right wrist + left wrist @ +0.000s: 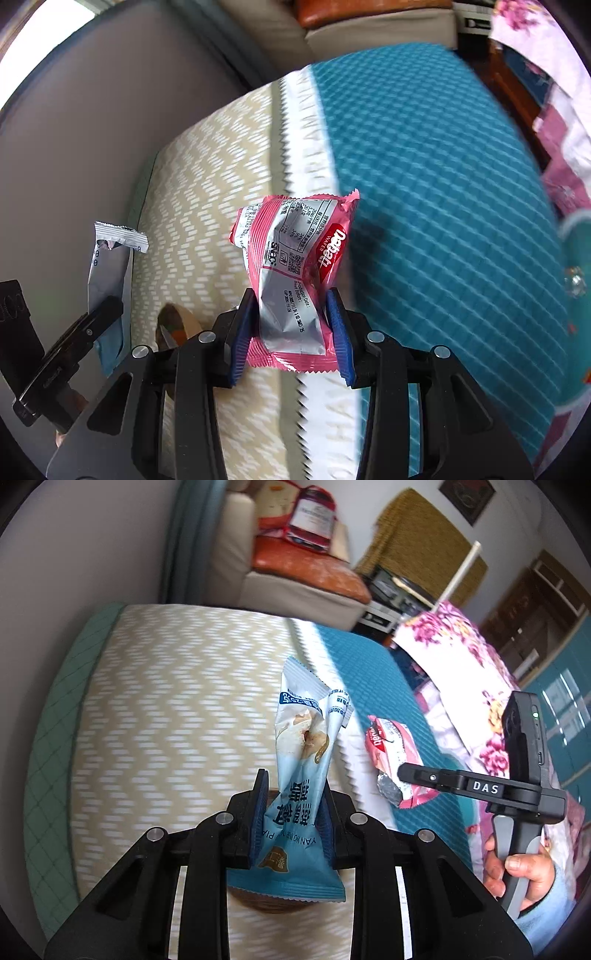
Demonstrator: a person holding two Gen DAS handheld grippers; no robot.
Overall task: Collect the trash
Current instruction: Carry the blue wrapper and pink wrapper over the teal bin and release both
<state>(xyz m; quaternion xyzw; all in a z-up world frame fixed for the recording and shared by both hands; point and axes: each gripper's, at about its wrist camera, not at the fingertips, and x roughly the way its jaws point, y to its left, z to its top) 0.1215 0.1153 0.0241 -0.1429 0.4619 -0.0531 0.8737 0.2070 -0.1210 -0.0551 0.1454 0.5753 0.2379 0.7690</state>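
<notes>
My left gripper [291, 805] is shut on a light blue snack wrapper [306, 746] and holds it upright above the bed. My right gripper [291, 314] is shut on a pink and silver wafer wrapper [295, 258], also lifted above the bed. In the left wrist view the right gripper [406, 771] shows at the right with the pink wrapper [391, 753] in it. In the right wrist view the left gripper [107, 310] shows at the far left with the blue wrapper [107, 258]. A brown round object [177, 325] lies on the bed below, partly hidden.
The bed has a beige chevron cover [177, 709] and a teal quilt [443, 203]. A floral blanket [454, 657] lies at the right. A sofa with an orange cushion [303, 565] stands beyond the bed, by a grey wall [92, 129].
</notes>
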